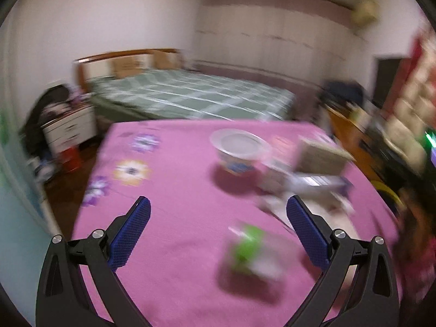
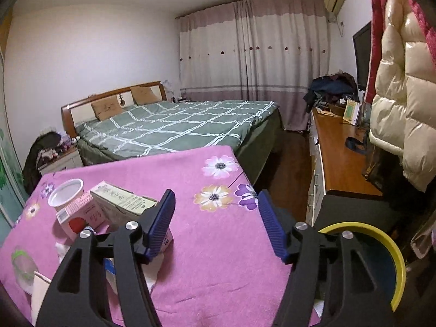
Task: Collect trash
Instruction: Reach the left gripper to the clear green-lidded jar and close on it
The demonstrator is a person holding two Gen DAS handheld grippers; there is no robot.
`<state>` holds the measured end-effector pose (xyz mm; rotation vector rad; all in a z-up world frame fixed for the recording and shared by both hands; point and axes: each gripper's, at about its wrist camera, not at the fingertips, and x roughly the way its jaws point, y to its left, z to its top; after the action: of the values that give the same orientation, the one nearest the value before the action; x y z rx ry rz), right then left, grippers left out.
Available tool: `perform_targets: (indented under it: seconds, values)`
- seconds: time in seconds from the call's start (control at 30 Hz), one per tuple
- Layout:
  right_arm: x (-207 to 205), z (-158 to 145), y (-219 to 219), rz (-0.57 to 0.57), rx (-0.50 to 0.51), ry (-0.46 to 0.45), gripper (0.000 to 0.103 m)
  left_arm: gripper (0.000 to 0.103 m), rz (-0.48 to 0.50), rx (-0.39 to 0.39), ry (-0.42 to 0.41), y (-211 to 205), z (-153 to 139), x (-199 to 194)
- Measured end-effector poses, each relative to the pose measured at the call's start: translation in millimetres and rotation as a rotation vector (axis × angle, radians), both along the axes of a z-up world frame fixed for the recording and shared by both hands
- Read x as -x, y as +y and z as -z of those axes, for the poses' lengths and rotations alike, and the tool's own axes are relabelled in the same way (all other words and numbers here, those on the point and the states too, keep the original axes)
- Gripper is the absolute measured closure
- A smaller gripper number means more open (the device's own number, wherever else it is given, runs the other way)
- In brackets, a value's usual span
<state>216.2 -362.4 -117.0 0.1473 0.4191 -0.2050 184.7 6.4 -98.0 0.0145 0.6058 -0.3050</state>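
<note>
Left gripper (image 1: 218, 212) released, right gripper (image 2: 216, 212) released; carton (image 2: 122, 200) print unreadable

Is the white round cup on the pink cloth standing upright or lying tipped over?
Upright. In the right wrist view the white cup stands with its round mouth facing up, beside the cartons; the blurred left wrist view agrees.

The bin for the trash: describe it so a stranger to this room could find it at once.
Start at the table with the pink flowered cloth. Just past its right edge, below the wooden sideboard, stands a round bin. Its bright yellow rim and blue inside set it apart from the dark things around it.
</note>
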Motion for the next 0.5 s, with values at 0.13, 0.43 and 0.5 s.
perform_targets:
  seconds: [0.13, 0.43, 0.5]
  values:
    - [1, 0, -5, -0.002, -0.026, -0.001, 0.042, 0.005, 0.155, -0.057, 0.045, -23, 4, 13]
    - [3, -1, -2, -0.006, -0.028, 0.000, 0.041, 0.005, 0.257, -0.148, 0.156, -42, 36, -11]
    - [2, 0, -2, -0.006, -0.029, 0.002, 0.041, 0.005, 0.266, -0.175, 0.169, -43, 42, -16]
